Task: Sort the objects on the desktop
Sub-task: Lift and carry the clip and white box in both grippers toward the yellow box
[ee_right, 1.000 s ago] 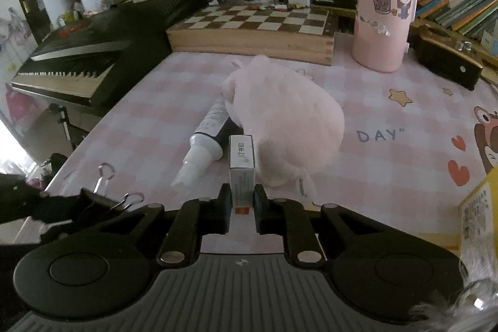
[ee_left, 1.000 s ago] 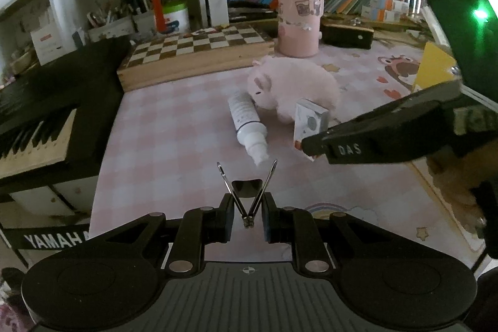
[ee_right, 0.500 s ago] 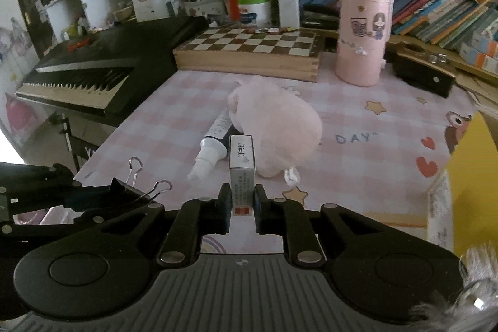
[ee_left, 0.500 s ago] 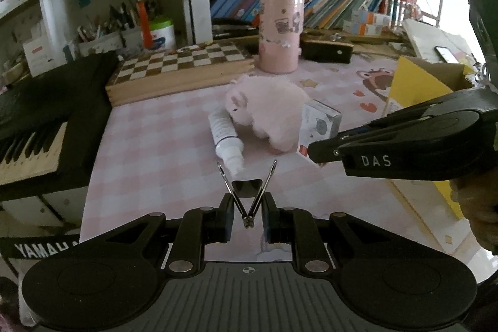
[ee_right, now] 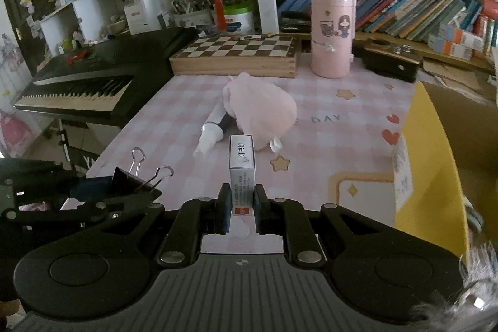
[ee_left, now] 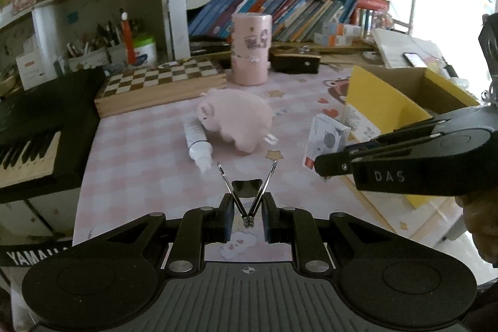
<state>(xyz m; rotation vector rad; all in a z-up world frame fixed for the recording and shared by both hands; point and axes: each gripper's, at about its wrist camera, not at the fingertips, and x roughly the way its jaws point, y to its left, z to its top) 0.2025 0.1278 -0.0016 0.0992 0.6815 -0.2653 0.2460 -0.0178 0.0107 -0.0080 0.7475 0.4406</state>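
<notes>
My left gripper (ee_left: 247, 215) is shut on a black binder clip (ee_left: 247, 192) and holds it above the pink checked desk mat; the clip also shows in the right wrist view (ee_right: 137, 179). My right gripper (ee_right: 242, 209) is shut on a small white staple box (ee_right: 242, 167), held above the mat; the box also shows in the left wrist view (ee_left: 326, 142). A pink plush pig (ee_left: 239, 120) and a white tube (ee_left: 197, 142) lie on the mat ahead. An open yellow cardboard box (ee_left: 401, 95) stands at the right.
A wooden chessboard box (ee_left: 162, 83) and a pink cylinder tin (ee_left: 250, 49) stand at the back. A black Yamaha keyboard (ee_left: 34, 126) lies off the left edge of the mat. Shelves with books and pen pots rise behind. A black case (ee_right: 389, 64) sits at the back right.
Both grippers have risen and pulled back from the desk with their objects still held. The yellow box has come into fuller view at the right.
</notes>
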